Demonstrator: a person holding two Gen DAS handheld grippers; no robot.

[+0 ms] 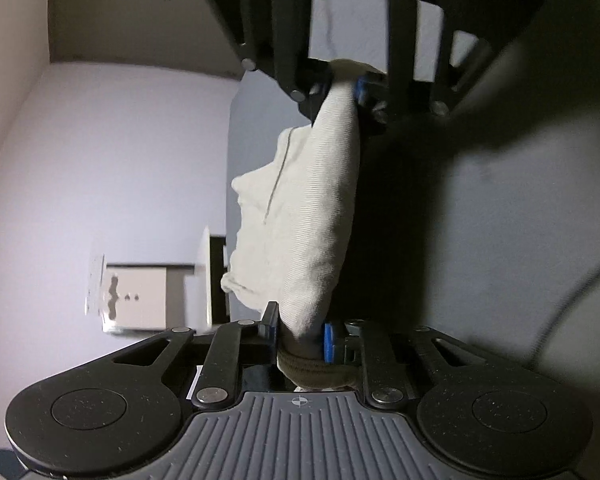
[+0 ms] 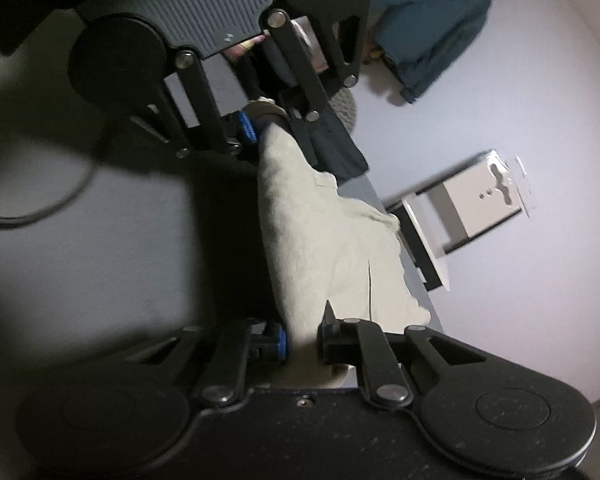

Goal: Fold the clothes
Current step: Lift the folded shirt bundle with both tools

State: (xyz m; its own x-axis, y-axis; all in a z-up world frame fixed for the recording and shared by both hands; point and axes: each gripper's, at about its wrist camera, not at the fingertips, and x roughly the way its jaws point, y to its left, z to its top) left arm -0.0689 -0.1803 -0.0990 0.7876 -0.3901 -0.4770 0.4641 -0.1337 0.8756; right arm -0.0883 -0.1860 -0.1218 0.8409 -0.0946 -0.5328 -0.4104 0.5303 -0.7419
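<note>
A cream ribbed sock [image 1: 308, 216] with a darker cuff is stretched in the air between both grippers. My left gripper [image 1: 300, 334] is shut on its cuff end at the bottom of the left wrist view. My right gripper [image 1: 340, 88] faces it at the top of that view, shut on the other end. In the right wrist view the same sock [image 2: 324, 248] runs from my right gripper [image 2: 302, 342] at the bottom up to the left gripper [image 2: 266, 124], both clamped on it. The sock hangs above a pale surface [image 2: 500, 128].
A small white box [image 2: 476, 208] with a hang tab lies on the pale surface [image 1: 120, 152] right of the sock. A dark teal garment [image 2: 436, 28] lies at the upper right. A dark cable [image 2: 60, 200] curves at the left. A grey knitted item [image 2: 346, 108] sits behind the left gripper.
</note>
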